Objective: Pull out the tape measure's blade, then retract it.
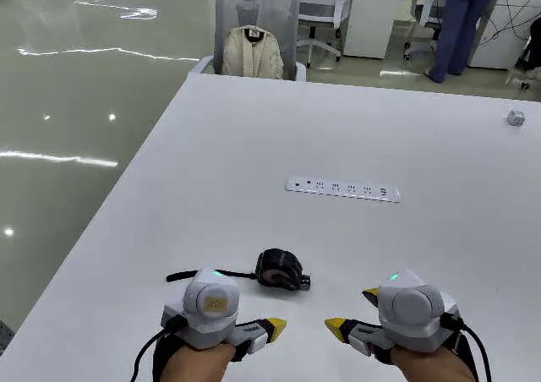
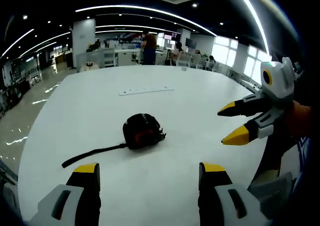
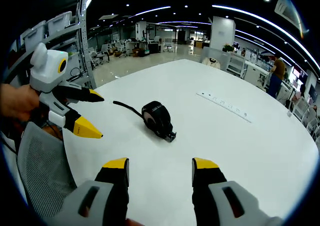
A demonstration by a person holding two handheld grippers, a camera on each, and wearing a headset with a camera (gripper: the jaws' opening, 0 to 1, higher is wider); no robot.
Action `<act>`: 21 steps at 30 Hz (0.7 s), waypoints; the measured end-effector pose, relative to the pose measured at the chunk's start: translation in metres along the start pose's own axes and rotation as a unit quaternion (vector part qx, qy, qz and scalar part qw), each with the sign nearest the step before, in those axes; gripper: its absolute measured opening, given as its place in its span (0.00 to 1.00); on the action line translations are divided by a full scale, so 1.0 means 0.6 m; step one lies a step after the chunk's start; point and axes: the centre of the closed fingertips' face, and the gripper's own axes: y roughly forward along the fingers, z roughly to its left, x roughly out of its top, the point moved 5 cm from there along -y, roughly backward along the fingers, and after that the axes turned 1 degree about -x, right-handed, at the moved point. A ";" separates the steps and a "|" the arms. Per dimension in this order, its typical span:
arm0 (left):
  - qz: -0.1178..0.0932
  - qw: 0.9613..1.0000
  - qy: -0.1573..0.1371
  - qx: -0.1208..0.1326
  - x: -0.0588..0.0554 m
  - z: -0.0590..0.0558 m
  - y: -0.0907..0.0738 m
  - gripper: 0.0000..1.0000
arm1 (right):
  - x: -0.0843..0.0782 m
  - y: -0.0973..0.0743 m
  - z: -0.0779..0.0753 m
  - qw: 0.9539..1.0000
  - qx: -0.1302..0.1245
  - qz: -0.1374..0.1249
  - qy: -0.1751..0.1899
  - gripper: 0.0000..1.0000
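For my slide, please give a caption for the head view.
Left gripper and right gripper, both open, near a black tape measure on a white table.

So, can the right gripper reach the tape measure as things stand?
Probably yes: the right gripper is open, bare table lies between its jaws and the tape measure, and the left gripper sits off to one side.

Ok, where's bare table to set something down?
Bare: between tape measure and power strip; beyond the strip to the far edge; the table's right side up to the grey object. Crowded: the near edge, where left gripper, right gripper and the strap surround the tape measure.
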 end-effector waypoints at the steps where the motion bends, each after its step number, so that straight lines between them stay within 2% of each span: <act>1: 0.000 1.000 0.000 0.000 0.000 -0.001 -0.001 0.78 | -0.001 -0.002 0.001 1.000 -0.001 0.000 0.002 0.51; 12: -0.003 1.000 0.006 -0.005 -0.006 -0.008 -0.023 0.80 | -0.014 -0.028 0.009 1.000 -0.014 0.000 0.016 0.56; 21: -0.001 1.000 0.007 -0.009 -0.013 -0.014 -0.037 0.84 | -0.013 -0.054 0.013 0.999 -0.024 -0.010 0.023 0.60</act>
